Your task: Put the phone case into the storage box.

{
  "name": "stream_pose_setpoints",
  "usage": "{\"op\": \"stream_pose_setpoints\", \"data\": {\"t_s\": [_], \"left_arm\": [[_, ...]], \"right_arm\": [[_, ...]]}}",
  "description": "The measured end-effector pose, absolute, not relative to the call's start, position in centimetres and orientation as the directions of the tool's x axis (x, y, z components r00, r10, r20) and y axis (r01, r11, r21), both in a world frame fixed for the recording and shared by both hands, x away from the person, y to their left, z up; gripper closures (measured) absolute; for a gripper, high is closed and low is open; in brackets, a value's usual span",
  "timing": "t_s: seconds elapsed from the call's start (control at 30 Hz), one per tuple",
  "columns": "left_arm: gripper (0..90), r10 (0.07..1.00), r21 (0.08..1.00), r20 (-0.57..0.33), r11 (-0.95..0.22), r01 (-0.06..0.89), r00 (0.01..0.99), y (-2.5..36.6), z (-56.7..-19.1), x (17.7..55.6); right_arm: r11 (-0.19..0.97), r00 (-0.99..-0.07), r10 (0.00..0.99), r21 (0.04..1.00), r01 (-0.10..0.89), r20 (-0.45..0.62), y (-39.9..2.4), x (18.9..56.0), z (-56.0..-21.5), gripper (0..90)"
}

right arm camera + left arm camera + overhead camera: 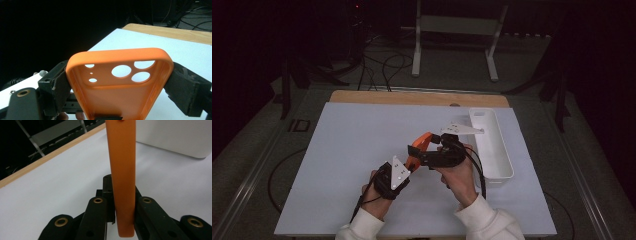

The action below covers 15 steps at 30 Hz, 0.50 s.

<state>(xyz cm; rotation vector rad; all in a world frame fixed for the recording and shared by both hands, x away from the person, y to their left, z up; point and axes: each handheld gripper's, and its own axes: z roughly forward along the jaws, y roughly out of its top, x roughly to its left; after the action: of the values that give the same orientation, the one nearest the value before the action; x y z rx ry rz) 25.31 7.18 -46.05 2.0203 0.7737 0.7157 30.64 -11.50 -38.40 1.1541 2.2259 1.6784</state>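
While the left gripper (404, 167) pinches one end of the orange phone case (419, 146) in nearly closed jaws, the right gripper (422, 157) spans its width with wide jaws, pads on both sides. The case hangs left of the white bin (494, 150). This looks like a handover; next, one grip should let go.

Orange case (123, 170) edge-on, pinched by fingers (147, 212) (white table (62, 185) below).
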Motion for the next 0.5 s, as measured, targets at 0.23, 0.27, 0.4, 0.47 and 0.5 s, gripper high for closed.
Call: {"op": "stream_pose_setpoints", "data": {"t_s": [0.23, 0.27, 0.4, 0.47, 0.5], "left_arm": [[84.2, 0.727, 0.851, 0.182, -0.454, 0.264, 0.662, 7.20, -46.10, 25.43], [84.0, 0.725, 0.851, 0.180, -0.454, 0.265, 0.665, 7.19, -46.11, 25.44], [83.0, 0.720, 0.851, 0.170, -0.451, 0.268, 0.672, 7.20, -46.12, 25.49], [81.6, 0.718, 0.853, 0.159, -0.445, 0.271, 0.678, 7.26, -46.08, 25.55], [79.7, 0.718, 0.856, 0.152, -0.440, 0.273, 0.679, 7.27, -46.06, 25.56]], "right_arm": [[0.106, -0.698, 0.646, 0.870, 0.482, 0.309, -11.42, 30.40, -38.25, 15.9], [0.108, -0.699, 0.646, 0.870, 0.482, 0.307, -11.40, 30.40, -38.26, 16.0], [0.110, -0.700, 0.646, 0.870, 0.481, 0.305, -11.40, 30.44, -38.29, 16.0], [0.112, -0.700, 0.646, 0.871, 0.479, 0.302, -11.34, 30.45, -38.31, 16.0], [0.117, -0.702, 0.648, 0.872, 0.475, 0.296, -11.29, 30.46, -38.33, 16.0]]}}
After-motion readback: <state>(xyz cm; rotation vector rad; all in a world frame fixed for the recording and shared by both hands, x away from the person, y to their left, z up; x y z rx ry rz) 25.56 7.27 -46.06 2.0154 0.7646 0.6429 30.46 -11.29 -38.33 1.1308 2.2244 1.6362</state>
